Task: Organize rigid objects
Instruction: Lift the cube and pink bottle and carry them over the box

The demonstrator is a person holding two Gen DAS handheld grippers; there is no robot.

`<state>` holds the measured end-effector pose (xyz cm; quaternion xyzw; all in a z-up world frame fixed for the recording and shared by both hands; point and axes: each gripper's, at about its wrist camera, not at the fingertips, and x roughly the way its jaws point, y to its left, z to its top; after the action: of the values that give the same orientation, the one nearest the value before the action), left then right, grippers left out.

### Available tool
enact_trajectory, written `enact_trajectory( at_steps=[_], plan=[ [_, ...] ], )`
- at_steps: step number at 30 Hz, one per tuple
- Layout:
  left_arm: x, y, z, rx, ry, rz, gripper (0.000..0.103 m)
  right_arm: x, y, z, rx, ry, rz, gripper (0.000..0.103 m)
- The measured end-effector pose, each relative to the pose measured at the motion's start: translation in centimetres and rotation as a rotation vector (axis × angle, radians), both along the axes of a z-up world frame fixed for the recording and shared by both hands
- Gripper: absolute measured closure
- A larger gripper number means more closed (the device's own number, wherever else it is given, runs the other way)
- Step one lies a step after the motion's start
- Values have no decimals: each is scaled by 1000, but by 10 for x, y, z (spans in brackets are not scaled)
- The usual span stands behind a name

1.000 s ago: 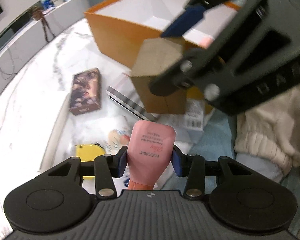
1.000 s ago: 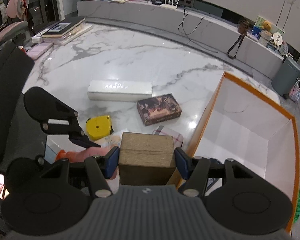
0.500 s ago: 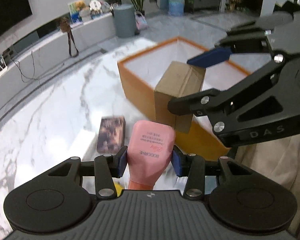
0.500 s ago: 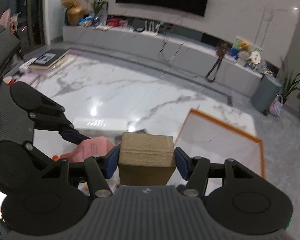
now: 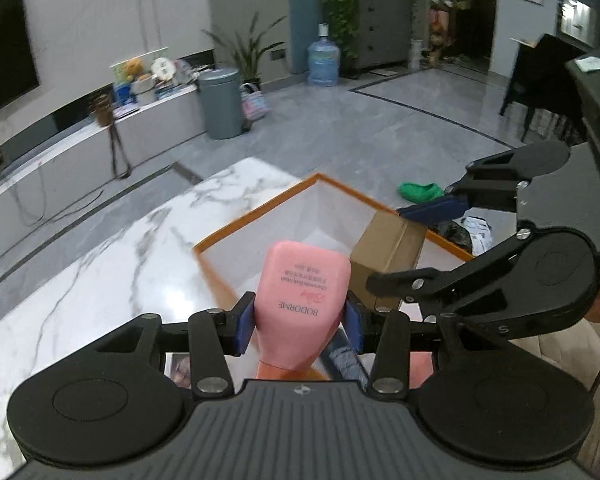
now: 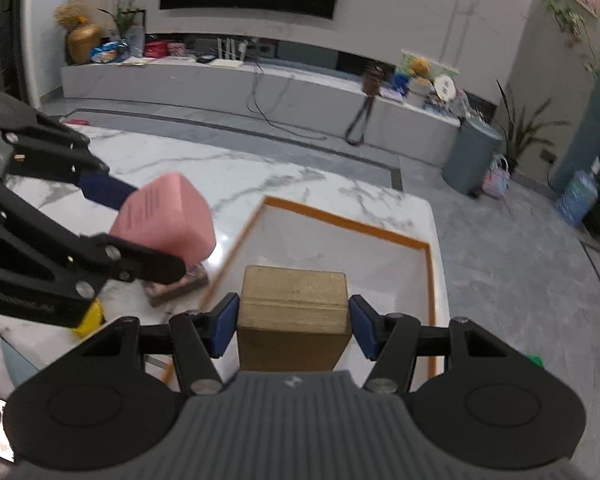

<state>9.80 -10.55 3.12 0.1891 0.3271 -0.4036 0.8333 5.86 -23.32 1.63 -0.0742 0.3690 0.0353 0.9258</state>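
White marble tabletop (image 6: 236, 184) seen below, bearing large orange-rimmed white-lined open box (image 6: 340, 220) as likely collection bin. Brown square cardboard carton (image 6: 294, 306) clamped between right gripper (image 6: 294, 322) pads, held raised over box interior, judged ready for drop-in. Pink soft-plastic body-wash tube (image 5: 302, 294) gripped cap-down by left gripper (image 5: 300, 326), carried above box's near rim, judged next for deposit.

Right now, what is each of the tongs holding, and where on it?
Left tongs pinch the pink bottle across its lower body, near its neck. Right tongs clamp the brown cardboard box by its two opposite sides.
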Motion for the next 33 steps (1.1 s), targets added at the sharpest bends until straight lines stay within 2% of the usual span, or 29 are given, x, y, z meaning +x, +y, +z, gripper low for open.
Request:
enact_trajectory(
  at_steps=[7,14,17,29,33],
  plan=[
    [3,-30,-25,113,-65,-122,52,16,-26,-27,44,76,-65,44],
    [14,-45,-31,113,-93,-155,52,32,-33,-50,92,136,-88,44],
    [14,-51,-38,141,-123,-175,52,36,-34,-57,110,149,-92,44],
    [31,-61,-67,180,-61,-179,52,50,-47,-73,156,186,-129,44],
    [25,-64,-74,221,-81,-208,52,56,-52,-83,150,203,-153,44]
  ],
)
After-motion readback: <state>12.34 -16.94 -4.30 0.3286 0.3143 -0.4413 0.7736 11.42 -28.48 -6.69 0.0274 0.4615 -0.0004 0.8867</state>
